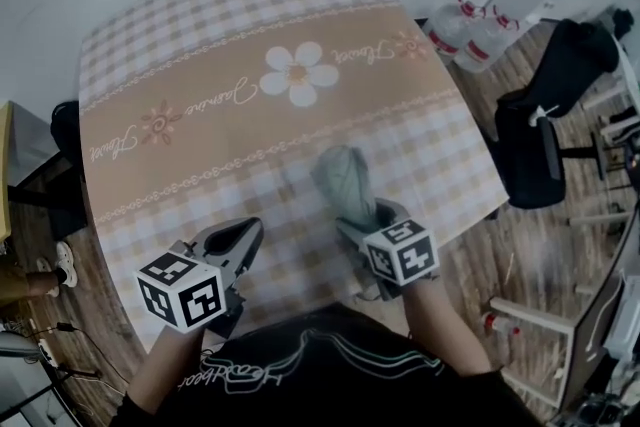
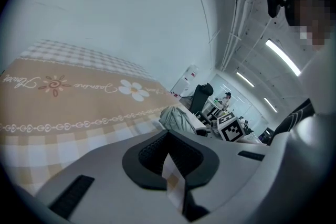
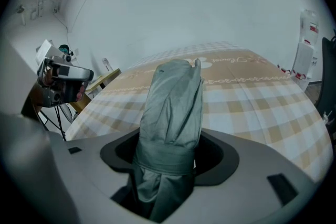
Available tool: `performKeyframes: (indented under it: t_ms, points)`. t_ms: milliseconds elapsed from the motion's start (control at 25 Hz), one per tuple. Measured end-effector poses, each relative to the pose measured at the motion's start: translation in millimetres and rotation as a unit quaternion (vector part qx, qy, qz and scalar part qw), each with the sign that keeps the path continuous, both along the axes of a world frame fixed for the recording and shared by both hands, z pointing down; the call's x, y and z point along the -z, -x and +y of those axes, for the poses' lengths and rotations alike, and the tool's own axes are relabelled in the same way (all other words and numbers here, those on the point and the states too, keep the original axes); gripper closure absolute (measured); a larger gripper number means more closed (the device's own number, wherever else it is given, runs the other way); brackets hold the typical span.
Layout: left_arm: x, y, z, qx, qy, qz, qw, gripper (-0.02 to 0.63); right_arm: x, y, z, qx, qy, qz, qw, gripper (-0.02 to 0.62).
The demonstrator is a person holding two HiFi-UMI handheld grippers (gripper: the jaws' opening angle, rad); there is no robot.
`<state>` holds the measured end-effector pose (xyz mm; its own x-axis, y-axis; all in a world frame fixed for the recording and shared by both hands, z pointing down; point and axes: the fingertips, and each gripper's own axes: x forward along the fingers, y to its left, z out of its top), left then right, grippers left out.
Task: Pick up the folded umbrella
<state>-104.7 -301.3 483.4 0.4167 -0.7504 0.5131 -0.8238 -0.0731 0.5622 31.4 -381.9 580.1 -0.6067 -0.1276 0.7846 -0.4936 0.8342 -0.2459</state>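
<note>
- The folded umbrella (image 3: pixel 170 113), grey-green and bound by its own strap, sits between the jaws of the right tool (image 3: pixel 168 162), which is clenched on its lower half. Its free end points forward over the bench (image 1: pixel 200 65), near the front edge on the person's right.
- The free end appears raised off the checked cloth (image 1: pixel 440 155), but contact cannot be ruled out.
- Handling advice: hold the grip firm, as the soft fabric may slide on the shaft inside. Lift straight up so the free end does not drag the cloth.
- The left tool (image 2: pixel 169 160) is clenched on nothing and hovers near the right one. It could steady the free end if the umbrella sags.
- Surroundings: nothing else lies on the bench. A black office chair (image 1: pixel 545 130) and water bottles (image 1: pixel 478 33) stand on the floor off the right edge, well apart. Judged no obstruction to a vertical lift.
</note>
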Motion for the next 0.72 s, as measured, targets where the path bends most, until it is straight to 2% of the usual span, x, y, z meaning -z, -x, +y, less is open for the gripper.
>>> performKeyframes:
  t_ms: [360,560,720]
  points:
    - [3,-2,0,0.033,-0.010,0.003,0.9994,0.611,61,20,-17,0.015,-0.017,-0.093,0.995,0.307]
    - [23,-3,9,0.038,-0.039,0.004,0.9985,0.611,97,23,-11,0.009,-0.052,-0.124,0.991,0.307]
    - [41,-6,23,0.037,-0.060,0.008,0.9975,0.611,123,22,3,-0.010,-0.051,-0.164,0.985,0.307]
